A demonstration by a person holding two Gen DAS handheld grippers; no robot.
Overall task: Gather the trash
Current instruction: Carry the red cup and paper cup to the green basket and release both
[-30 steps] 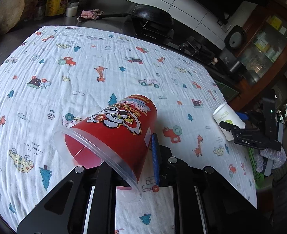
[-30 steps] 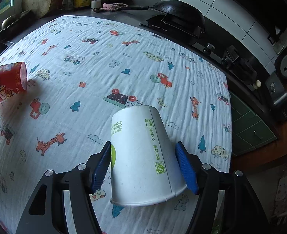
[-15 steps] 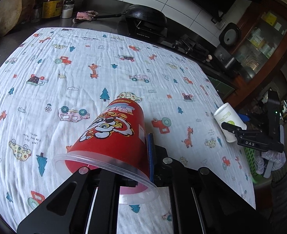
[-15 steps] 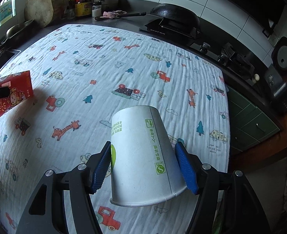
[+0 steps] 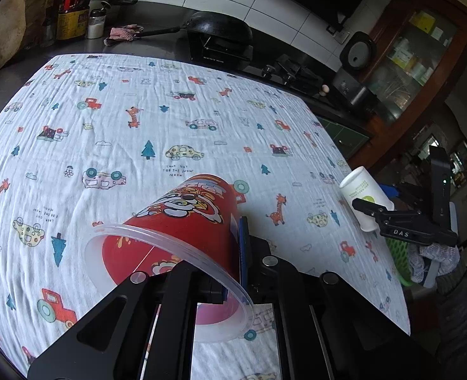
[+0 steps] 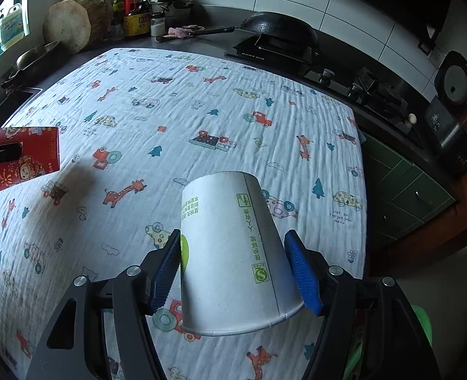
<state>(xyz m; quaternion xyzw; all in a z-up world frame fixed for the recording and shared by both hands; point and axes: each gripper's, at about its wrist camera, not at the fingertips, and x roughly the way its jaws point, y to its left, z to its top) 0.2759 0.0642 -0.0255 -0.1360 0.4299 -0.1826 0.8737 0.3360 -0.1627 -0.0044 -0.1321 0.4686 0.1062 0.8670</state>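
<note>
My left gripper (image 5: 201, 247) is shut on a red plastic cup (image 5: 182, 221) with cartoon print and a clear rim, held tilted above the printed cloth (image 5: 138, 126). The red cup also shows at the left edge of the right wrist view (image 6: 21, 158). My right gripper (image 6: 236, 266) is shut on a white paper cup (image 6: 233, 253) with green print, held bottom forward above the cloth's right part. That white cup and gripper also show at the right of the left wrist view (image 5: 365, 194).
A black wok (image 6: 278, 30) on a stove stands beyond the cloth. Bottles and a wooden block (image 6: 72, 22) line the back left counter. A green basket (image 5: 398, 253) sits off the cloth's right edge, below the right gripper.
Both grippers have risen and drawn back from the cloth with their cups. The white cup has moved toward the cloth's right edge.
</note>
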